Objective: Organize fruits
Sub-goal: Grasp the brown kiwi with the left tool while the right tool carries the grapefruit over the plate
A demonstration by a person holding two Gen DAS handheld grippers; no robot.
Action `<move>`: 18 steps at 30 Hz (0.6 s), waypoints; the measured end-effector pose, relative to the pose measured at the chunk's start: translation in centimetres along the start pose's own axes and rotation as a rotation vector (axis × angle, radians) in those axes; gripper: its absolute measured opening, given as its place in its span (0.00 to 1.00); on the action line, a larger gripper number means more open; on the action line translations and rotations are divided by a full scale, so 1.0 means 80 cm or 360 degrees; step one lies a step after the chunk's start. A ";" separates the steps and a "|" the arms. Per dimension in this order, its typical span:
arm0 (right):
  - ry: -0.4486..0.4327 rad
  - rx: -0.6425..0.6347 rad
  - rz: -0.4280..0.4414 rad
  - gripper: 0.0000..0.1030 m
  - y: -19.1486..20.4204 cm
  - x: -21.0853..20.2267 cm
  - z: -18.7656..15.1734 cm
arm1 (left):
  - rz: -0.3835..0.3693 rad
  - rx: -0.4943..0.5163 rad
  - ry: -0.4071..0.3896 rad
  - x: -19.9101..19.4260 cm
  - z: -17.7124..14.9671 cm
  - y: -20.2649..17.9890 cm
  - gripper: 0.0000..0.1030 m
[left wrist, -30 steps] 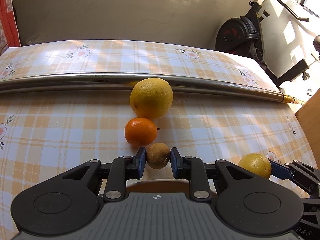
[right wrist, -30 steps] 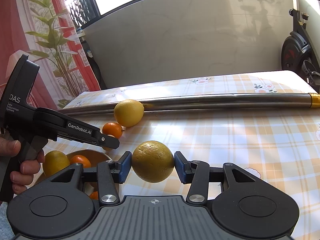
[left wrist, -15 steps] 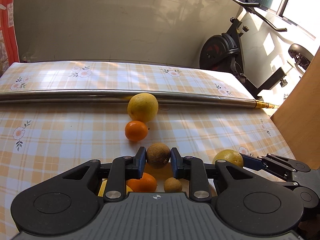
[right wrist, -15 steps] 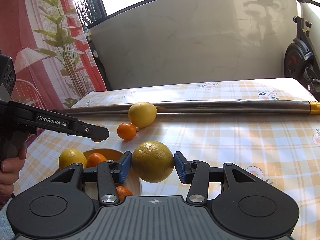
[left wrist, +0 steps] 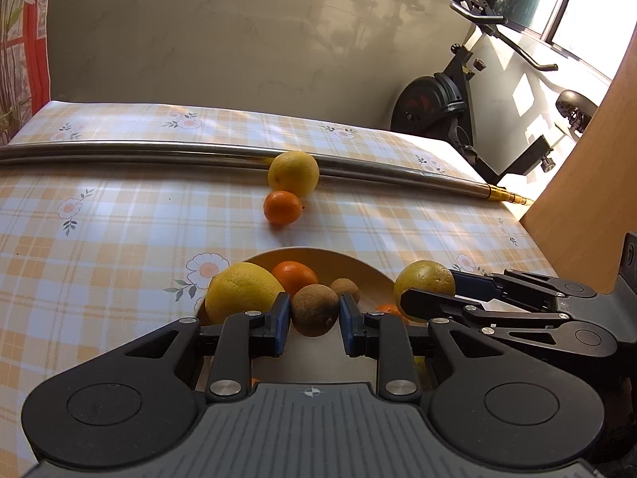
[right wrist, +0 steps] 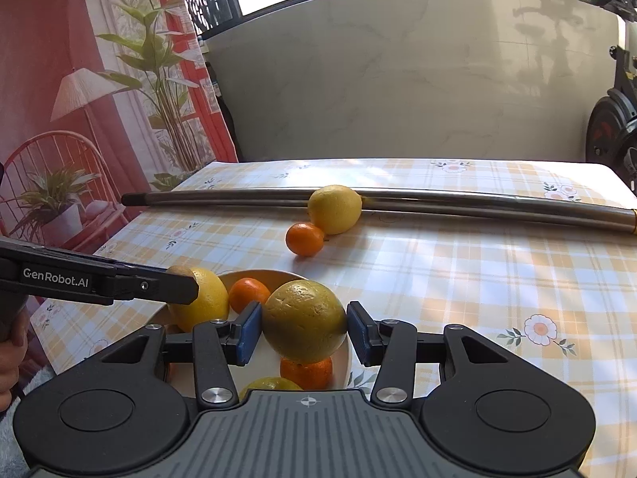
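My left gripper [left wrist: 311, 322] is shut on a small brown fruit [left wrist: 314, 310] and holds it over the wooden bowl [left wrist: 318, 257]. The bowl holds a large yellow citrus [left wrist: 243, 290], a mandarin [left wrist: 294, 275] and another small brown fruit [left wrist: 345, 288]. My right gripper [right wrist: 304, 332] is shut on a yellow-green orange [right wrist: 304, 326], above the bowl's [right wrist: 254, 275] right side. That orange also shows in the left wrist view [left wrist: 424, 281]. On the table beyond the bowl lie a loose mandarin [left wrist: 282, 208] and a yellow citrus [left wrist: 293, 174].
A long steel pole [left wrist: 159, 151] lies across the checked tablecloth behind the loose fruits. A wooden panel [left wrist: 589, 183] stands at the table's right edge. An exercise bike [left wrist: 434, 103] stands beyond the far right corner. A patterned curtain [right wrist: 79, 99] hangs left of the table.
Both grippers have drawn back and up with their fruits. The bowl has come into fuller view beneath them, and the loose fruits now lie farther away.
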State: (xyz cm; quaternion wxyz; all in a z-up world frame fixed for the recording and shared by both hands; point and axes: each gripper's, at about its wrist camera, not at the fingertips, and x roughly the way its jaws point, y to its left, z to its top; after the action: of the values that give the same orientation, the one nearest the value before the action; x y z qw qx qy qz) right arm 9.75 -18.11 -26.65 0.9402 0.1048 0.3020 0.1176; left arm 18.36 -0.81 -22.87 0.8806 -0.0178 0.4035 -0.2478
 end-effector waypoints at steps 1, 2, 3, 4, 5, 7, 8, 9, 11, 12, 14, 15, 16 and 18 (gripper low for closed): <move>0.0002 -0.0006 0.0002 0.42 0.002 -0.001 -0.001 | 0.0006 0.0014 0.0006 0.000 -0.004 0.000 0.27; 0.0008 -0.0010 0.0003 0.42 0.004 -0.002 -0.002 | 0.0018 0.0031 0.0008 0.000 -0.007 0.000 0.27; 0.0015 -0.0014 0.0001 0.42 0.006 -0.003 -0.002 | 0.0032 0.0049 0.0011 0.000 -0.010 -0.001 0.27; 0.0021 -0.0018 -0.0002 0.42 0.007 -0.003 -0.003 | 0.0047 0.0062 0.0016 0.001 -0.013 -0.001 0.27; 0.0027 -0.0022 -0.0005 0.42 0.009 -0.004 -0.004 | 0.0053 0.0067 0.0020 0.002 -0.015 0.000 0.27; 0.0035 -0.0025 -0.0011 0.42 0.011 -0.005 -0.005 | 0.0051 0.0074 0.0030 0.004 -0.019 0.003 0.27; 0.0038 -0.0027 -0.0013 0.42 0.012 -0.005 -0.005 | 0.0055 0.0084 0.0032 0.004 -0.021 0.003 0.27; 0.0040 -0.0028 -0.0016 0.42 0.013 -0.005 -0.004 | 0.0060 0.0099 0.0033 0.004 -0.023 0.003 0.27; 0.0045 -0.0030 -0.0021 0.42 0.013 -0.005 -0.004 | 0.0078 0.0143 0.0034 0.005 -0.025 0.000 0.27; 0.0047 -0.0031 -0.0022 0.42 0.014 -0.005 -0.004 | 0.0084 0.0162 0.0034 0.005 -0.025 -0.001 0.27; 0.0052 -0.0035 -0.0024 0.42 0.015 -0.002 -0.002 | 0.0090 0.0188 0.0038 0.006 -0.027 -0.002 0.27; 0.0055 -0.0036 -0.0025 0.42 0.015 -0.001 -0.002 | 0.0091 0.0195 0.0040 0.007 -0.027 -0.002 0.27; 0.0057 -0.0037 -0.0026 0.42 0.015 -0.001 -0.002 | 0.0090 0.0200 0.0042 0.008 -0.029 -0.002 0.27; 0.0062 -0.0040 -0.0026 0.42 0.015 0.001 -0.002 | 0.0093 0.0204 0.0047 0.011 -0.030 -0.002 0.27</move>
State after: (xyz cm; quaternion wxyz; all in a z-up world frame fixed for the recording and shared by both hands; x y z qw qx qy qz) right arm 9.53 -16.93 -26.54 0.9363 0.0881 0.3196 0.1158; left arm 17.06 -0.94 -25.03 0.8808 0.0540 0.4001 -0.2474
